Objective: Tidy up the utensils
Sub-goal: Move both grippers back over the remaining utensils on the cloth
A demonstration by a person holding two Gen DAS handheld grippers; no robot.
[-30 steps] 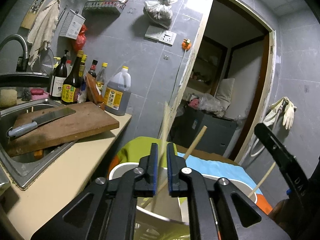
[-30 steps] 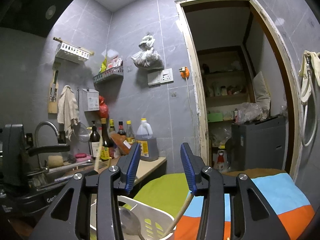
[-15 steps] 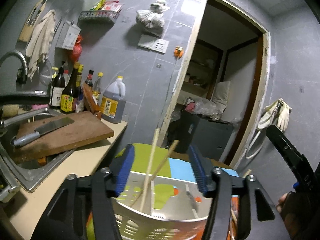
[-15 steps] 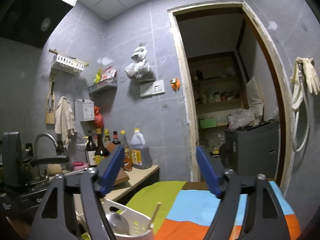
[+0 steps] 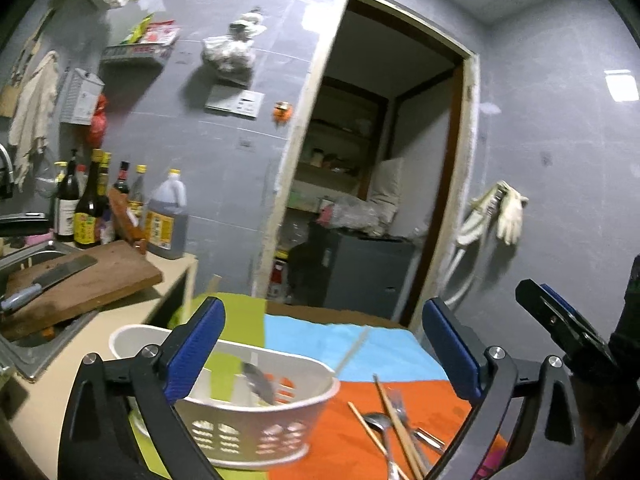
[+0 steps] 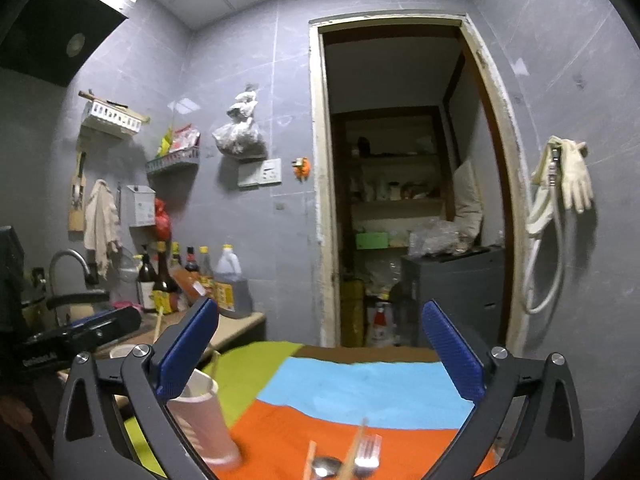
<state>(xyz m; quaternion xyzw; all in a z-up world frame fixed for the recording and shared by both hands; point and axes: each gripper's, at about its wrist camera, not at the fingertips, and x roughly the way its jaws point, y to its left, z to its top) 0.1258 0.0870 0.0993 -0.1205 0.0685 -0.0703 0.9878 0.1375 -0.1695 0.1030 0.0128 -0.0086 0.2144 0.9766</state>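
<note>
Blue-padded jaws on your left gripper (image 5: 322,354) and right gripper (image 6: 320,354) are both spreading wide, with nothing pinched between either pair. You have open room ahead over the striped cloth (image 5: 384,346), whose far edge stops short of the doorway (image 6: 400,184). To your left, the counter (image 5: 100,328) ends just beside the white basket (image 5: 256,432), and a cutting board (image 5: 84,280) with a cleaver overhangs the sink. Grey tiled walls close the room. The basket stands on the cloth with a spoon (image 5: 258,380) inside. Loose chopsticks (image 5: 394,424), a fork (image 6: 367,454) and another spoon lie piled on the orange stripe, right of the basket.
</note>
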